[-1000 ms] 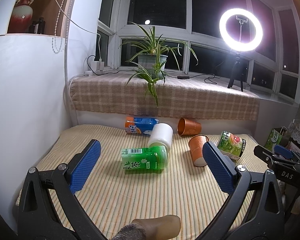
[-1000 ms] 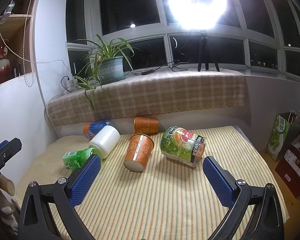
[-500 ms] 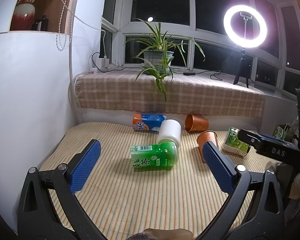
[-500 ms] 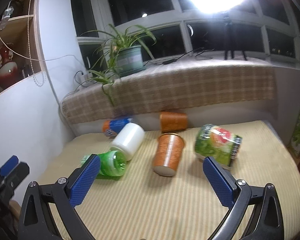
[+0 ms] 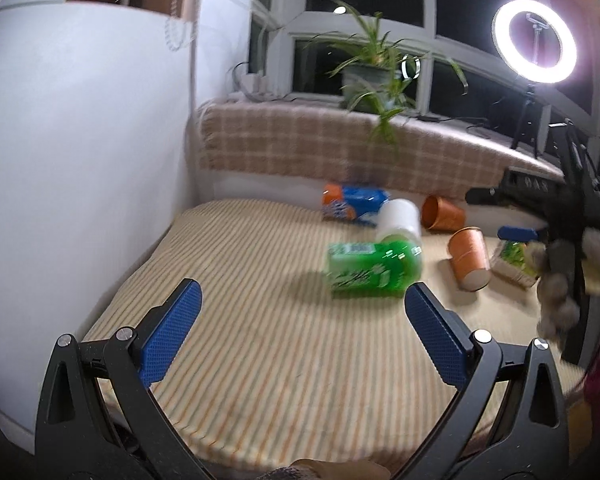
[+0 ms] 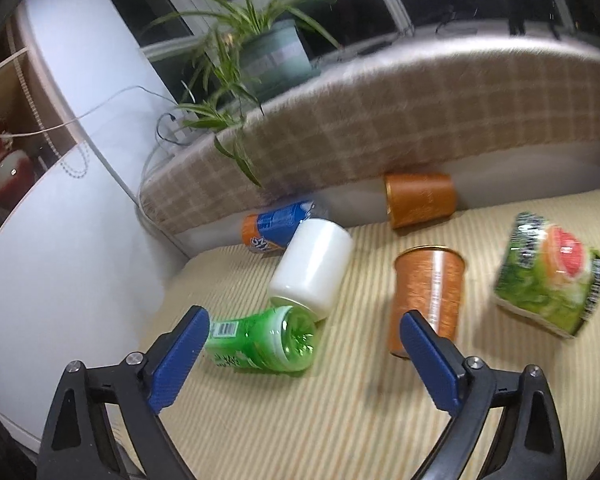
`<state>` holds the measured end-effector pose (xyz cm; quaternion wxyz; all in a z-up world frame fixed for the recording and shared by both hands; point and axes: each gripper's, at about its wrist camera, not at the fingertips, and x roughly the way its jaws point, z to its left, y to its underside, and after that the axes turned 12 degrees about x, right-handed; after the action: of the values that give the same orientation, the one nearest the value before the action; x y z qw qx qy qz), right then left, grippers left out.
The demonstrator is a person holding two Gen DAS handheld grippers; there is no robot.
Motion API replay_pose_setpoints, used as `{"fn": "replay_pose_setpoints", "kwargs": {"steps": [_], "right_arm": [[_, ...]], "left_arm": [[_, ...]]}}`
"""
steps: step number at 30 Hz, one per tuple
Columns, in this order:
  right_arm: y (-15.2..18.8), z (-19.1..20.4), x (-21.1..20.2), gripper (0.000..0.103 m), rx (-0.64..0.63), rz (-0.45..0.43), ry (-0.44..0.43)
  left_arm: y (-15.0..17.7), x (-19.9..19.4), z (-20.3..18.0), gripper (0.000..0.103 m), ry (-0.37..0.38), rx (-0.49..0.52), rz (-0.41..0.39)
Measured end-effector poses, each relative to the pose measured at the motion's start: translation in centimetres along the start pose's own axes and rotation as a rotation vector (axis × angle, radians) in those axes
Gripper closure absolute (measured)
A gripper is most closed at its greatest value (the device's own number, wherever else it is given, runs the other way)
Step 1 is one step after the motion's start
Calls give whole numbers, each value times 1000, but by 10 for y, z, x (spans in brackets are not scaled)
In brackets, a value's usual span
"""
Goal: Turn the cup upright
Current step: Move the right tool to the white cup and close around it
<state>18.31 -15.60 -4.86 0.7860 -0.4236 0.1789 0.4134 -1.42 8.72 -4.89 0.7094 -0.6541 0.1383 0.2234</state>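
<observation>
Several cups lie on their sides on a striped mat [image 6: 340, 420]: a green cup [image 6: 264, 340] [image 5: 374, 270], a white cup [image 6: 312, 266] [image 5: 398, 220], an orange cup [image 6: 428, 300] [image 5: 470, 262], a second orange cup [image 6: 420, 198] [image 5: 442, 214] at the back, a blue-orange cup [image 6: 274, 226] [image 5: 352, 202] and a green fruit-print cup [image 6: 550, 276] [image 5: 514, 258]. My right gripper [image 6: 304, 358] is open and empty, low over the mat just in front of the green cup. My left gripper [image 5: 300, 326] is open and empty, left of the green cup. The right gripper also shows in the left wrist view [image 5: 556, 216].
A white wall [image 5: 80, 160] borders the mat on the left. A checked-cloth ledge [image 6: 420, 112] runs along the back with a potted plant [image 6: 272, 56] on it. A ring light [image 5: 534, 42] stands at the right.
My right gripper has moved forward, down and left toward the green and white cups. My left gripper has swung left, so the cups sit further right in its view.
</observation>
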Motion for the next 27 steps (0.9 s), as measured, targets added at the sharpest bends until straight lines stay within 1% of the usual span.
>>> {"fn": "replay_pose_setpoints", "kwargs": {"steps": [3, 6, 9, 13, 17, 22, 27], "right_arm": [[-12, 2, 24, 9, 52, 71, -16], [-22, 4, 45, 9, 87, 117, -19], [-31, 8, 68, 11, 113, 160, -6], [-40, 9, 96, 12, 135, 193, 33], [-49, 7, 117, 15, 179, 221, 46], [-55, 11, 136, 15, 171, 236, 76], [-54, 11, 154, 16, 167, 260, 105]], "left_arm": [[9, -2, 12, 0, -23, -18, 18], [15, -5, 21, 0, -44, -39, 34], [20, -4, 32, 0, -59, -59, 47], [23, -4, 43, 0, -76, -77, 56], [27, -3, 53, 0, -93, -94, 63], [29, -1, 59, 0, -104, -109, 70], [29, 2, 59, 0, -102, -113, 71]]}}
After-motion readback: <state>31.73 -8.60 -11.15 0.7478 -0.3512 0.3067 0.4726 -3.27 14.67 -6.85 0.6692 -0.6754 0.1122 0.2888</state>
